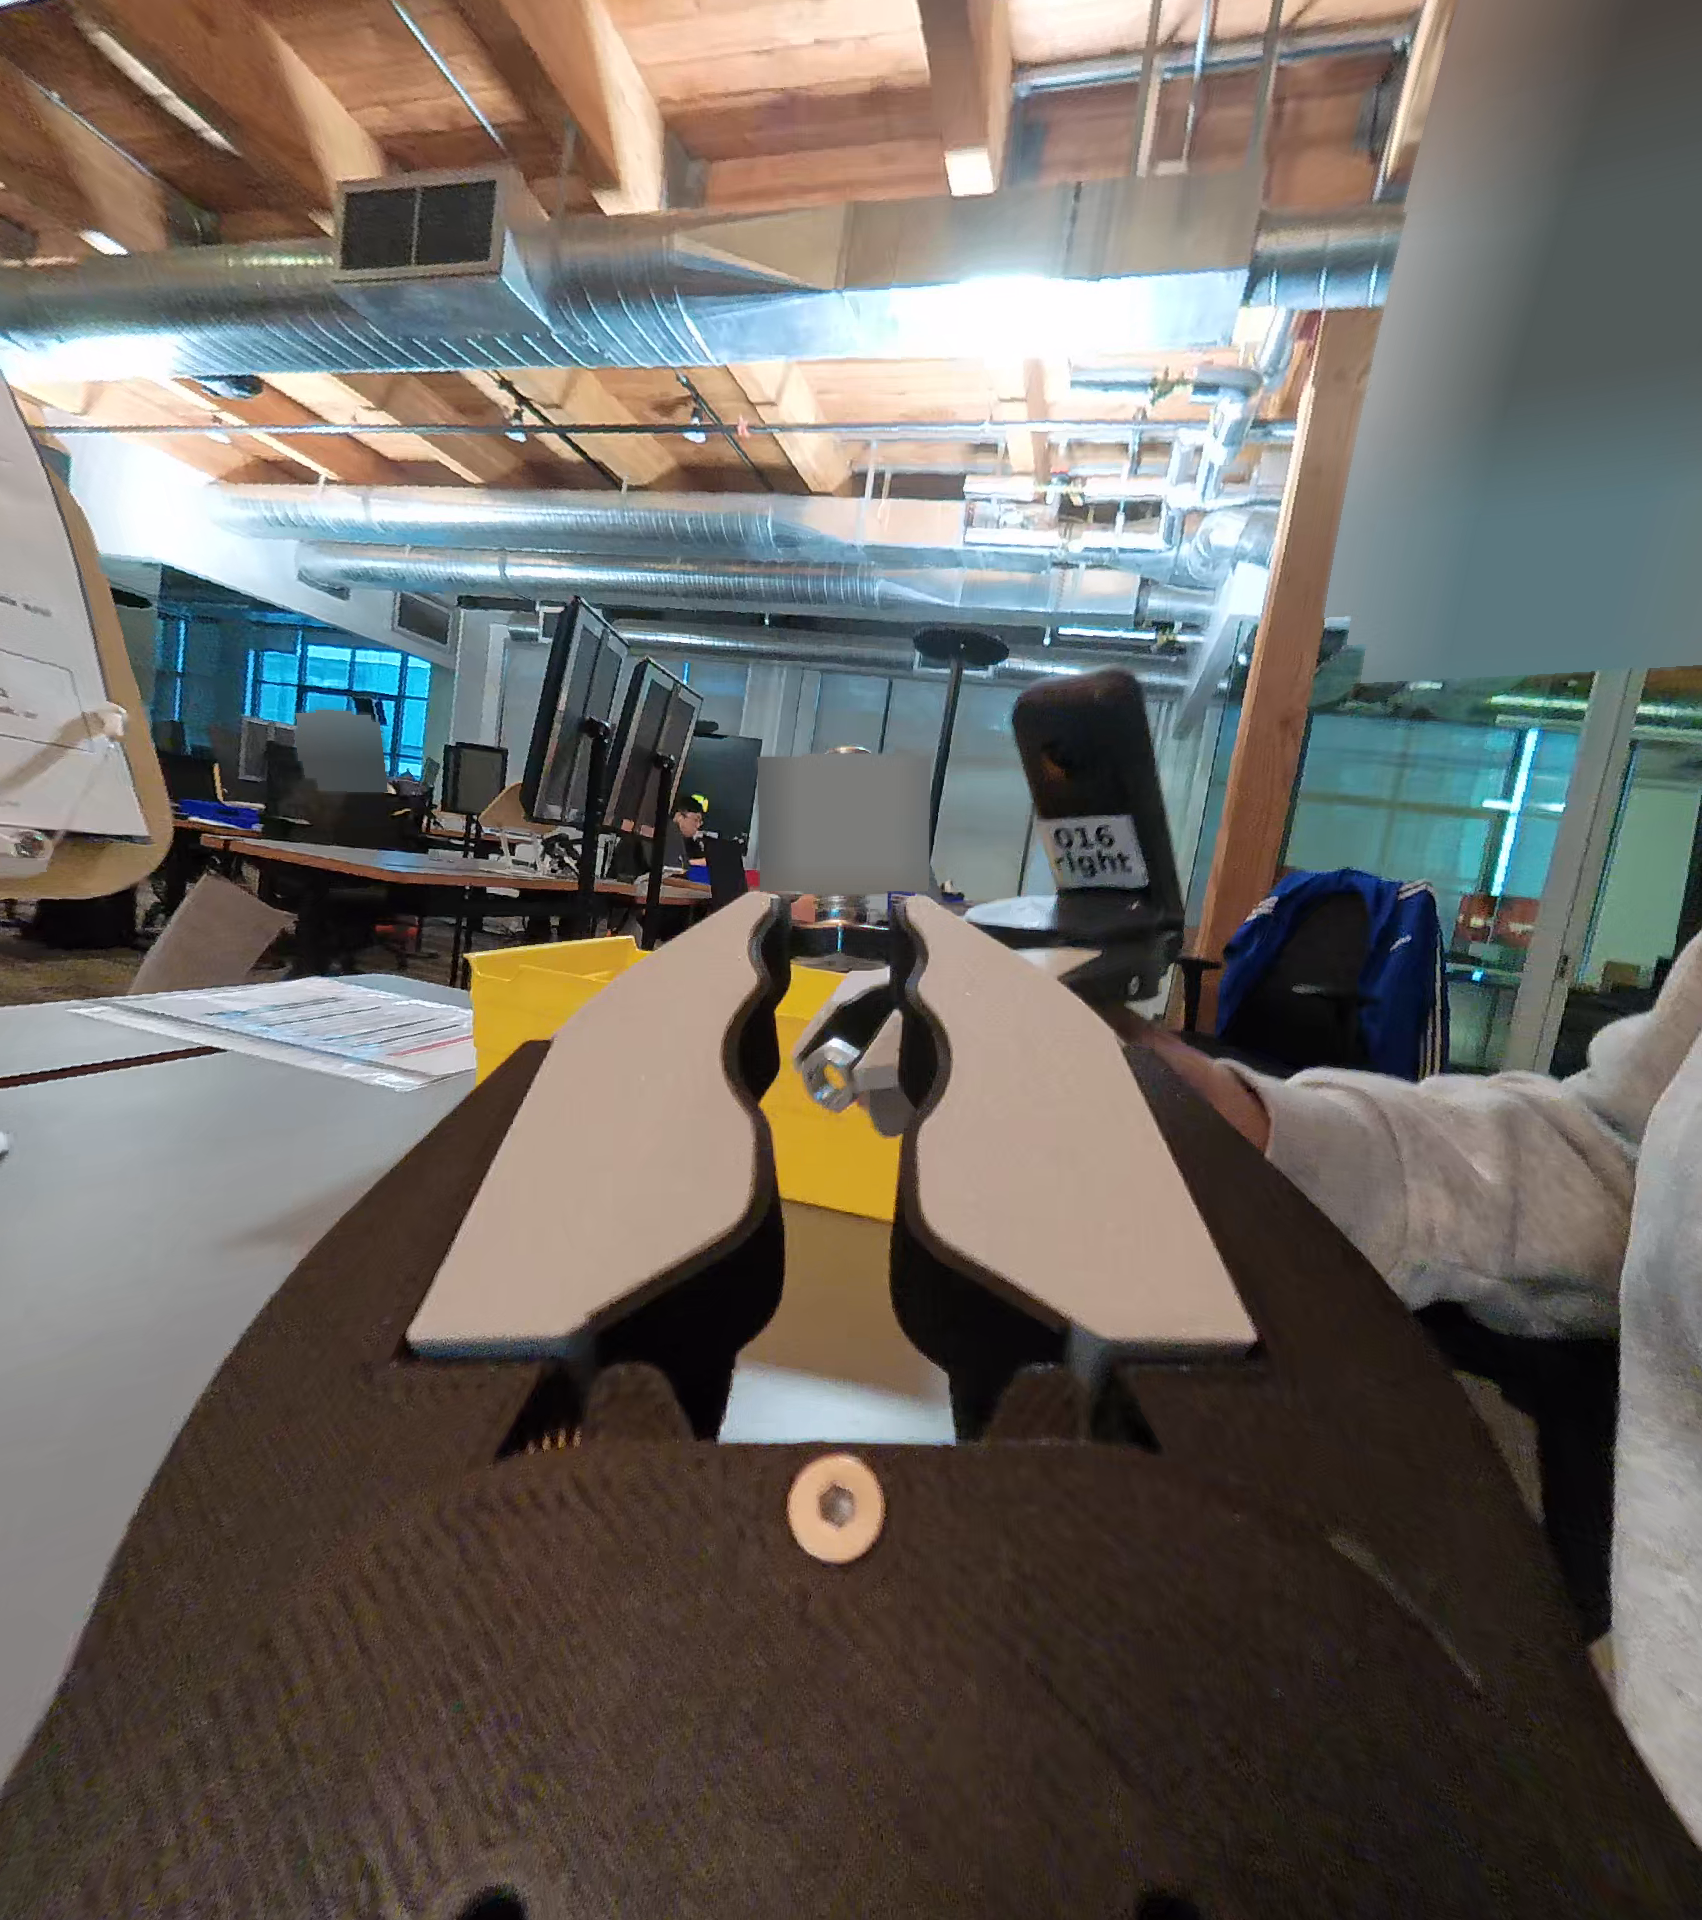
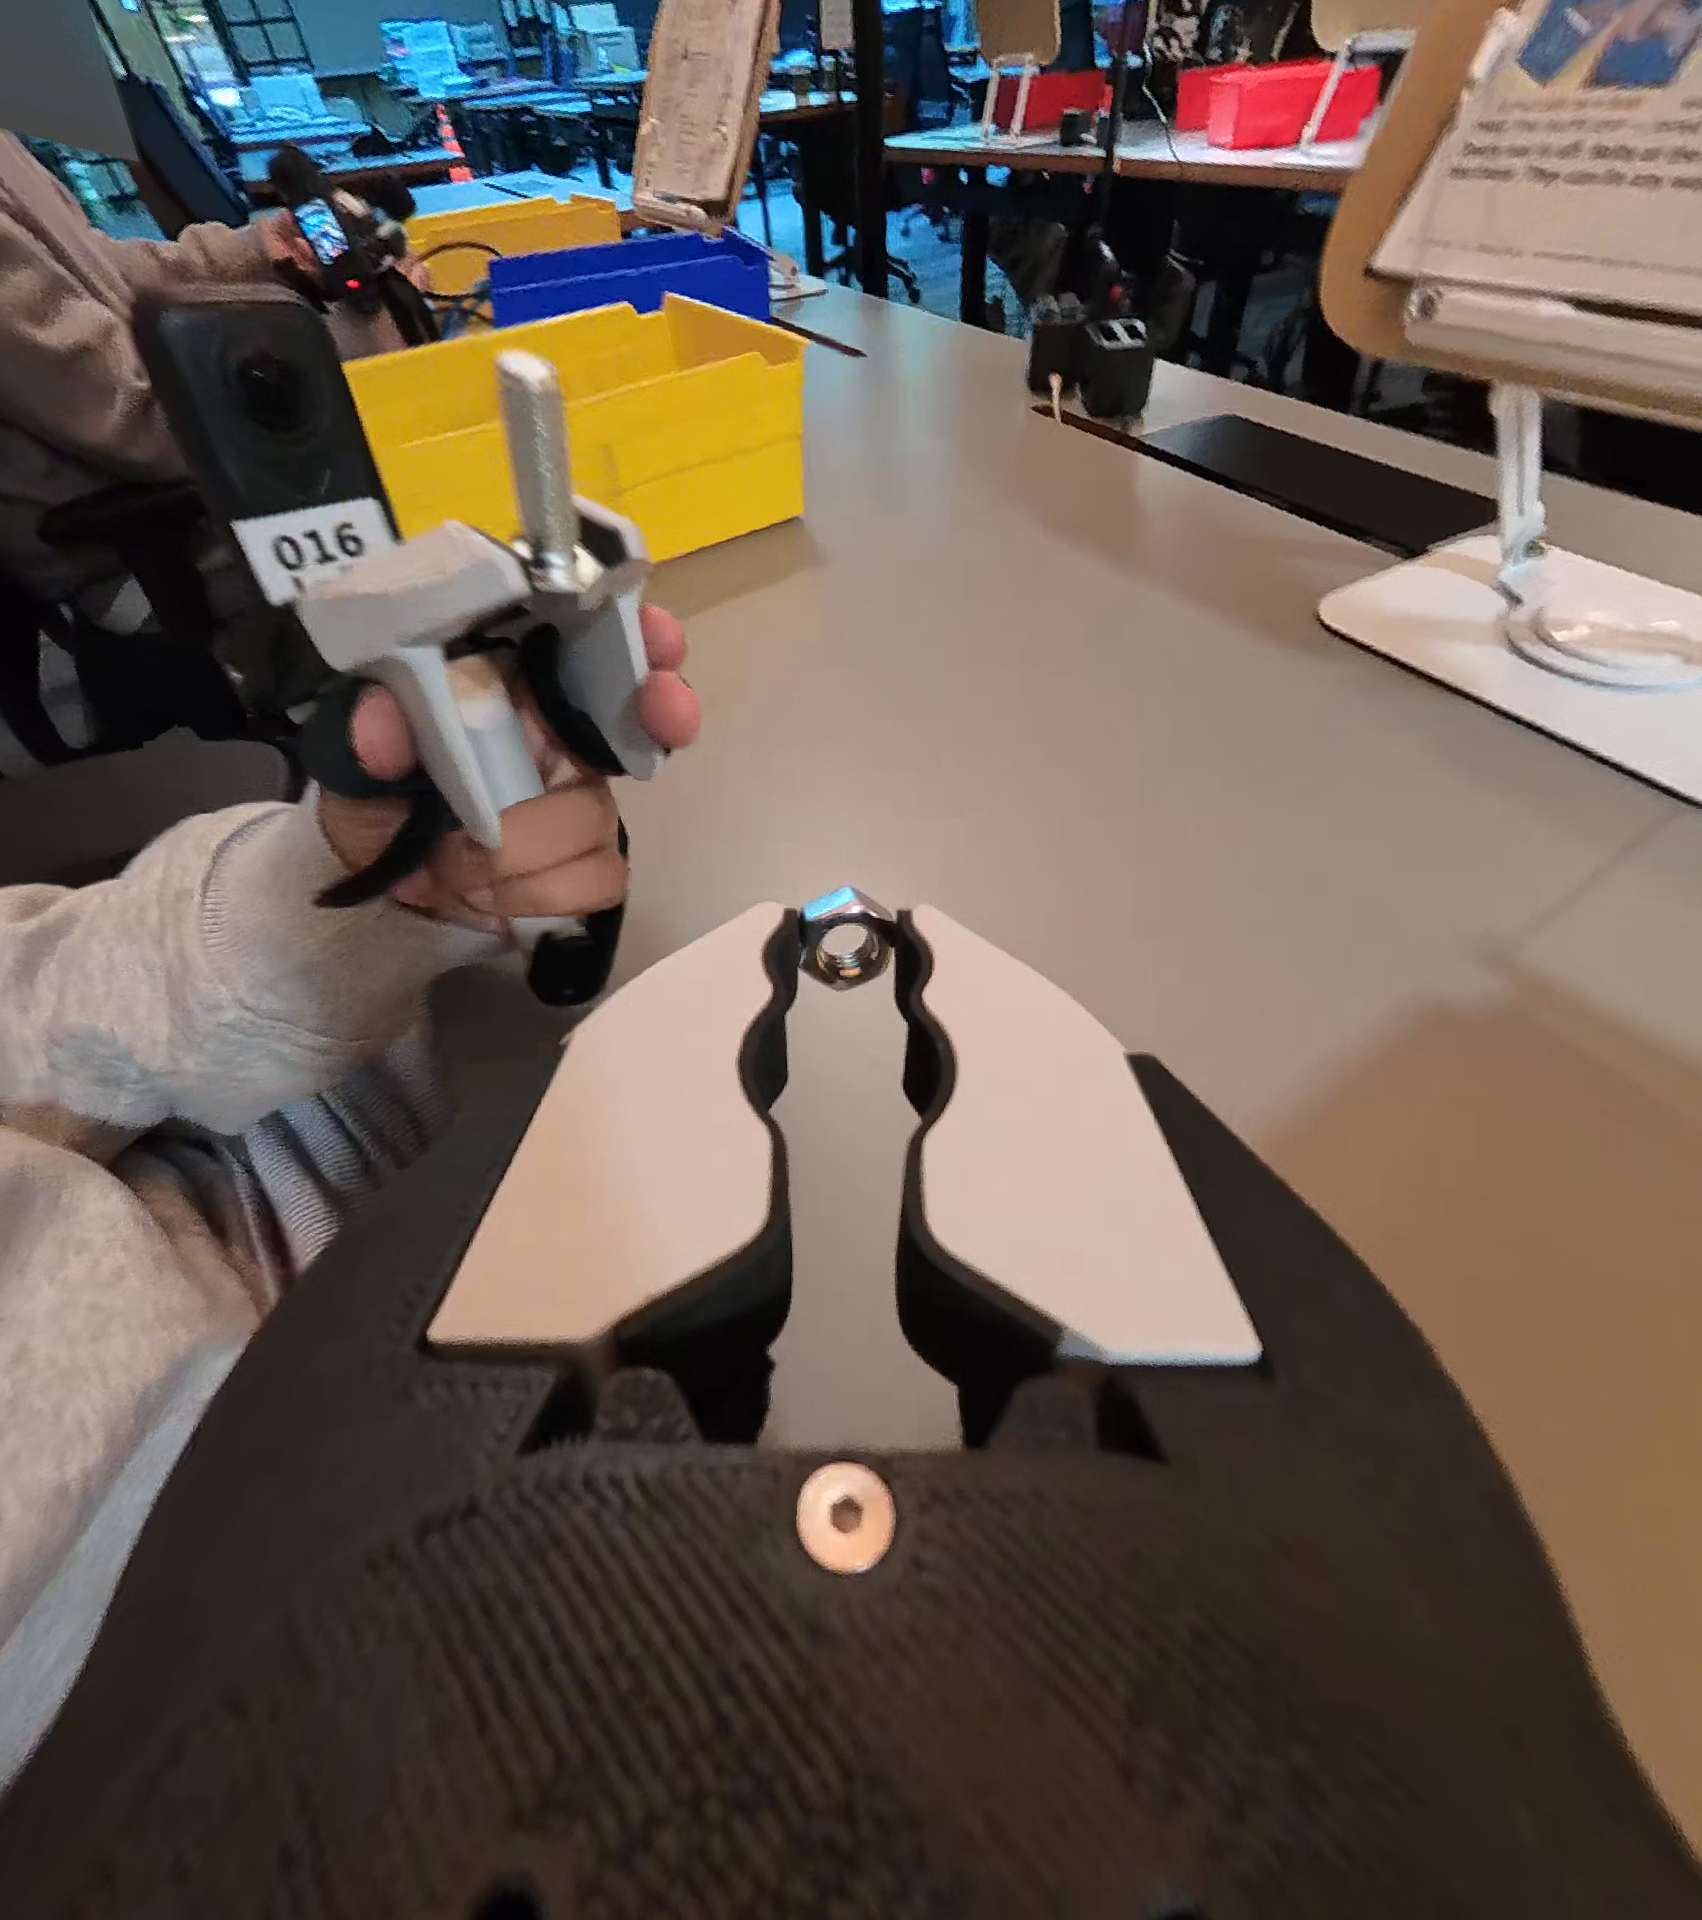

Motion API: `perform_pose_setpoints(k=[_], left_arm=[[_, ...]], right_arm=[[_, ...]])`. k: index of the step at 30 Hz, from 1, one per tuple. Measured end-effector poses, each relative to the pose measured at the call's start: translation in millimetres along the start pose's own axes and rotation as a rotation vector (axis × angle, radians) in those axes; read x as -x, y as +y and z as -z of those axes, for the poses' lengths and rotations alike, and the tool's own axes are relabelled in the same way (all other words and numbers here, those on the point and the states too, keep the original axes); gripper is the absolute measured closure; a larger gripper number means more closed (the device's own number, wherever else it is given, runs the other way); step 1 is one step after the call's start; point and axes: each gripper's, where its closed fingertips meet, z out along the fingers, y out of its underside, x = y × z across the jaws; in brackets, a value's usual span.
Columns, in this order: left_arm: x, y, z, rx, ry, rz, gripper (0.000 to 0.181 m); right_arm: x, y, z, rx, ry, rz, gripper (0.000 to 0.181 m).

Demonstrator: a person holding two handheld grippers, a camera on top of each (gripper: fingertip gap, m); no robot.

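The right gripper [image 2: 845, 940] pinches a steel nut [image 2: 845, 943] at its fingertips, above the bare grey table [image 2: 1086, 727]. The left gripper [image 2: 561, 566] clamps a bolt [image 2: 537, 457] upright by what seems its head, near the yellow bin [image 2: 618, 416], well back from the table's edge.

A grey desk [image 2: 1086, 665] carries a yellow divided bin [image 2: 618, 416] with a blue bin [image 2: 629, 275] just behind it. The white base of a document stand [image 2: 1553, 665] rests on its right side, and a laminated sheet [image 1: 307, 1023] lies flat near the yellow bin.
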Motion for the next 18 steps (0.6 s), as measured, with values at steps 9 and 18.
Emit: perform_pose_setpoints(k=[9,18], left_arm=[[4.6,-18.0,21.3,-0.049,0.039,0.000,0.163],[-5.4,-34.2,31.2,-0.123,0.166,0.061,0.163]], right_arm=[[54.8,-83.1,-4.2,0.066,-0.195,0.268,0.163],[107.1,-124.5,-32.0,0.558,-0.398,0.645,0.163]])
